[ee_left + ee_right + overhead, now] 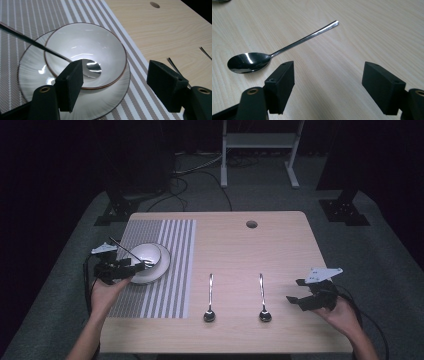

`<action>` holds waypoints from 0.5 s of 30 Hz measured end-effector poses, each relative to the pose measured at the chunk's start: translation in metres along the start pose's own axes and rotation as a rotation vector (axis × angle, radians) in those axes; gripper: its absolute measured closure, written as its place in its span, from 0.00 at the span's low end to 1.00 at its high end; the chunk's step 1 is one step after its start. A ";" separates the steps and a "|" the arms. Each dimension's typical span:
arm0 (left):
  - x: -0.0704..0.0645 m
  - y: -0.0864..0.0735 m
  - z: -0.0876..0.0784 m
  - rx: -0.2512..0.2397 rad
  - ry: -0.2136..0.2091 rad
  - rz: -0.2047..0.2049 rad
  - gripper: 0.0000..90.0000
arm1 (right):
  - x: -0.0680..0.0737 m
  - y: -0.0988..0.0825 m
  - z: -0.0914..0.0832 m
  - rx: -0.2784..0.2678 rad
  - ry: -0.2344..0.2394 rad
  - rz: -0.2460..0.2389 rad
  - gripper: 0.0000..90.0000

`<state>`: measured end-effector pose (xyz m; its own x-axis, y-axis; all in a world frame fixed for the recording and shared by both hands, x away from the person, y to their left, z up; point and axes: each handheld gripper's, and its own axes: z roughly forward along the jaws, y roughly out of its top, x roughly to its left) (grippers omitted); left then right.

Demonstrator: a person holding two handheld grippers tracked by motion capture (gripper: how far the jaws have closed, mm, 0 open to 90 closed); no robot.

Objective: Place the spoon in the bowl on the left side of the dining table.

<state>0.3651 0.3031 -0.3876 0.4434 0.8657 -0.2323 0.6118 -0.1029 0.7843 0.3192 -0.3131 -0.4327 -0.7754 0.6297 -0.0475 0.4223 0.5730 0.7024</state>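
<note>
A white bowl [145,253] sits on a white plate [162,265] on the striped placemat [175,270] at the table's left. A spoon [93,67] lies in the bowl [85,47], its handle slanting up over the rim to the far left. My left gripper [139,266] hovers open at the bowl's near rim, its jaws wide apart around nothing [115,82]. Two more spoons [210,299] [263,299] lie side by side on the bare wood, heads toward me. My right gripper [296,291] is open just right of the right-hand spoon [274,53], apart from it.
The wooden table [280,250] has a round cable hole [251,224] near its far edge. A white frame [257,150] and dark stands [345,210] rest on the carpet beyond. Cables trail on the floor behind the table.
</note>
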 end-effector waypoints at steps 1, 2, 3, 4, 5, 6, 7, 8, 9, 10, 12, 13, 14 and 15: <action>-0.002 0.000 0.001 0.003 -0.004 0.009 0.31 | 0.000 0.000 0.000 -0.001 0.000 0.001 0.28; -0.004 0.000 0.002 0.003 -0.012 0.011 0.31 | 0.000 0.000 0.000 -0.002 0.000 0.002 0.27; -0.007 0.000 0.003 0.004 -0.018 0.013 0.30 | 0.000 -0.001 0.000 -0.002 0.000 0.001 0.27; -0.010 0.001 0.004 0.009 -0.026 0.020 0.29 | 0.001 -0.001 0.001 -0.001 -0.001 0.001 0.27; -0.013 0.001 0.005 0.009 -0.036 0.020 0.29 | 0.001 -0.001 0.001 -0.001 0.000 0.001 0.27; -0.015 0.001 0.006 0.011 -0.053 0.027 0.27 | 0.001 -0.001 0.001 -0.001 0.001 0.000 0.27; -0.018 0.001 0.007 0.011 -0.071 0.023 0.26 | 0.001 -0.001 0.001 -0.002 0.001 -0.001 0.27; -0.021 0.001 0.008 0.010 -0.083 0.026 0.25 | 0.001 -0.001 0.001 -0.003 0.000 -0.002 0.27; -0.024 0.001 0.009 0.012 -0.088 0.034 0.25 | 0.002 -0.001 0.001 -0.004 0.000 -0.001 0.27; -0.027 0.001 0.010 0.011 -0.094 0.037 0.24 | 0.002 -0.001 0.002 -0.006 0.001 0.000 0.27; -0.032 0.000 0.012 0.015 -0.103 0.046 0.23 | 0.002 -0.001 0.002 -0.007 0.003 0.000 0.27; -0.035 0.000 0.013 0.020 -0.106 0.052 0.22 | 0.002 -0.001 0.002 -0.008 0.003 0.000 0.27; -0.037 0.000 0.014 0.022 -0.109 0.059 0.22 | 0.003 -0.001 0.002 -0.010 0.004 0.001 0.27; -0.039 -0.001 0.015 0.024 -0.114 0.060 0.22 | 0.003 -0.001 0.002 -0.011 0.004 0.001 0.27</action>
<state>0.3566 0.2621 -0.3882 0.5500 0.7966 -0.2506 0.5973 -0.1655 0.7848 0.3174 -0.3109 -0.4351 -0.7768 0.6282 -0.0434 0.4184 0.5663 0.7101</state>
